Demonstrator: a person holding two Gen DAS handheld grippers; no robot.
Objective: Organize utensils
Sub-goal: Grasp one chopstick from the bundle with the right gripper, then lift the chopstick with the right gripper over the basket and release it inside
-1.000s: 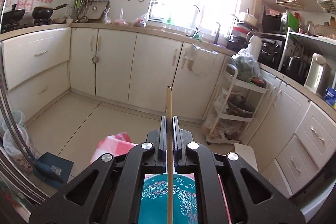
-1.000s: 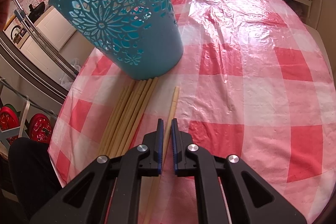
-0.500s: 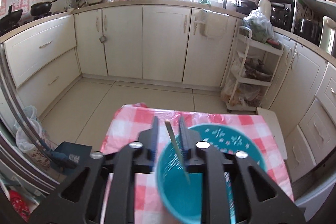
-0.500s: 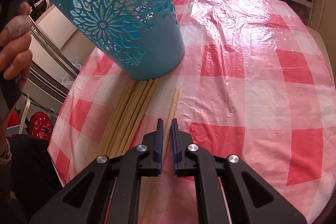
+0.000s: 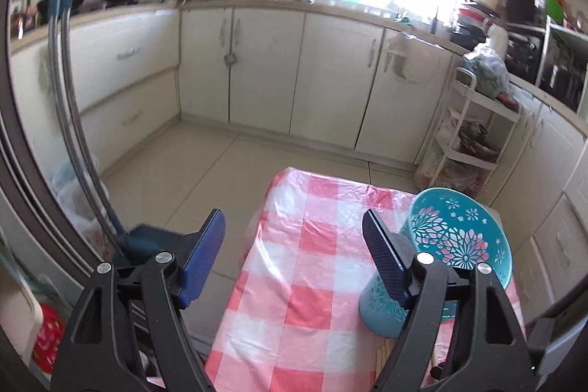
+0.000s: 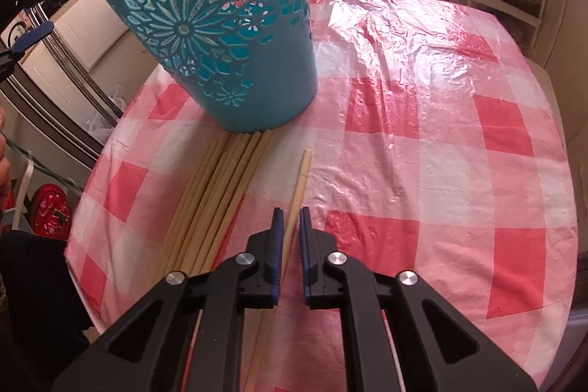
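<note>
Chopstick (image 6: 298, 188) clamped in right gripper (image 6: 290, 219) | left gripper (image 5: 294, 226) opening, empty | holder (image 5: 459, 245) beside it

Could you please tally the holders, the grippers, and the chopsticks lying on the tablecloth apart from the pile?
holder: 1
grippers: 2 (left gripper, right gripper)
chopstick apart from the pile: 1
Total: 4

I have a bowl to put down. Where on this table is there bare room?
The cloth right of the teal holder and of the single chopstick is bare out to the far and right edges. The near-left corner is crowded: a bundle of chopsticks lies against the holder's base.
</note>
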